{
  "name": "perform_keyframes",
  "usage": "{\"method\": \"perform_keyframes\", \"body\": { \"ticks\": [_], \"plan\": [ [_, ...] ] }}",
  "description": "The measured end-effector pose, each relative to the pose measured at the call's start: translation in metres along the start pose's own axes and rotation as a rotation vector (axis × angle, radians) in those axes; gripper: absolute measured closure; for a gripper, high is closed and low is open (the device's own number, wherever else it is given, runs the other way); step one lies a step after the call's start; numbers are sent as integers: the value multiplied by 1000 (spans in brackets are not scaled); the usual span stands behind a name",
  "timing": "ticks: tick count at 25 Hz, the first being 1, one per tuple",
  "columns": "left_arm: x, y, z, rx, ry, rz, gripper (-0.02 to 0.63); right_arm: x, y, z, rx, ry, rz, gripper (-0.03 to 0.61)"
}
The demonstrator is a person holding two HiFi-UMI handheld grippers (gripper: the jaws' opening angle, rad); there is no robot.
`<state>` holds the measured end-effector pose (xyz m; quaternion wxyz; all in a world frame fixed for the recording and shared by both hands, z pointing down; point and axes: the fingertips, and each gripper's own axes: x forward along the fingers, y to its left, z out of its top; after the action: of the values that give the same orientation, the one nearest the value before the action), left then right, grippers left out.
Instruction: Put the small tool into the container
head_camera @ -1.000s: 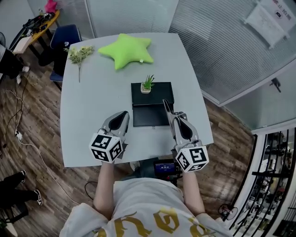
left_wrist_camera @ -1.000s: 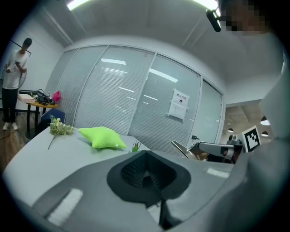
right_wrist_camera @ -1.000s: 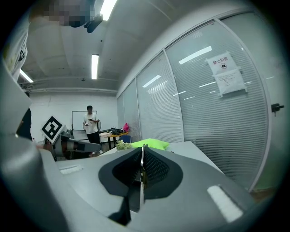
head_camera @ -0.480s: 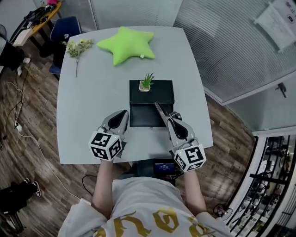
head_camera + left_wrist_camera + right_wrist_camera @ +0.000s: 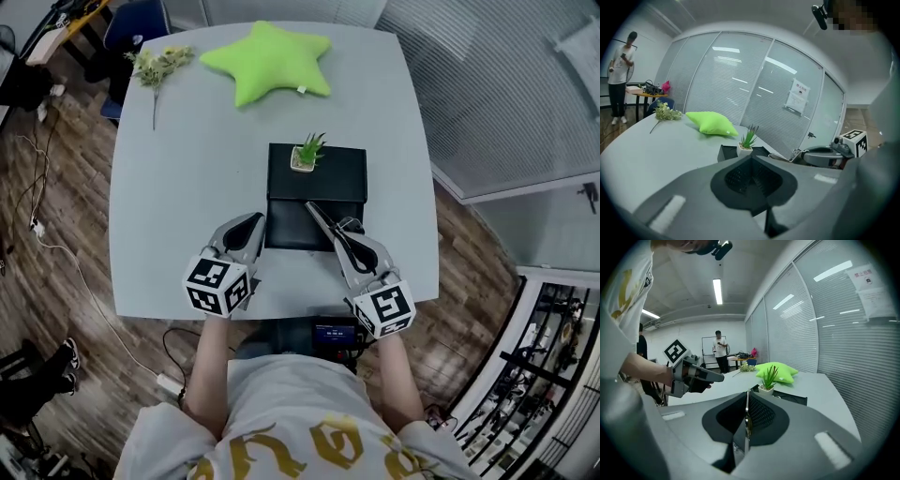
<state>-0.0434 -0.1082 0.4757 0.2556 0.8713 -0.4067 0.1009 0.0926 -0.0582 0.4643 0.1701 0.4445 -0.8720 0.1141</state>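
Both forearms reach fwd from the body, cubes over the table's (image 5: 169, 187) near edge. L gripper (image 5: 253, 219) sits low, just left of the box (image 5: 291, 227), nose aimed away from the person and close to the box's near-left corner. Its jaws are pressed together w/ nothing between, as the left gripper view (image 5: 752, 160) shows. R gripper (image 5: 339, 231) angles inward, nose fwd and to the left, at the box's near-right edge.

R jaws are clamped on the tool (image 5: 319, 214), a thin metal strip seen edge-on in the right gripper view (image 5: 747, 416). Its long axis follows the gripper's line. The free end sticks out past the jaw tips, pointing away and left, and hangs over the near half of the box; can't tell if it touches.

A potted plant (image 5: 307, 156) stands on the box's far part.
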Motion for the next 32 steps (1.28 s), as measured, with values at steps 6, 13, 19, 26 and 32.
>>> {"method": "perform_keyframes", "body": {
  "ticks": [6,13,19,26,32],
  "plan": [
    [14,10,-20,-16,47,14,614,22,3,-17,-57,61,87,551],
    [30,24,-44,-40,111,25,614,52,3,-41,-111,163,199,549],
    [33,32,-58,-56,152,36,614,69,11,-66,-188,277,267,549],
    [43,44,-64,-81,166,42,614,87,26,-80,-241,330,369,549],
    [46,46,-69,-92,179,42,614,93,31,-96,-243,385,409,548]
  ]
}}
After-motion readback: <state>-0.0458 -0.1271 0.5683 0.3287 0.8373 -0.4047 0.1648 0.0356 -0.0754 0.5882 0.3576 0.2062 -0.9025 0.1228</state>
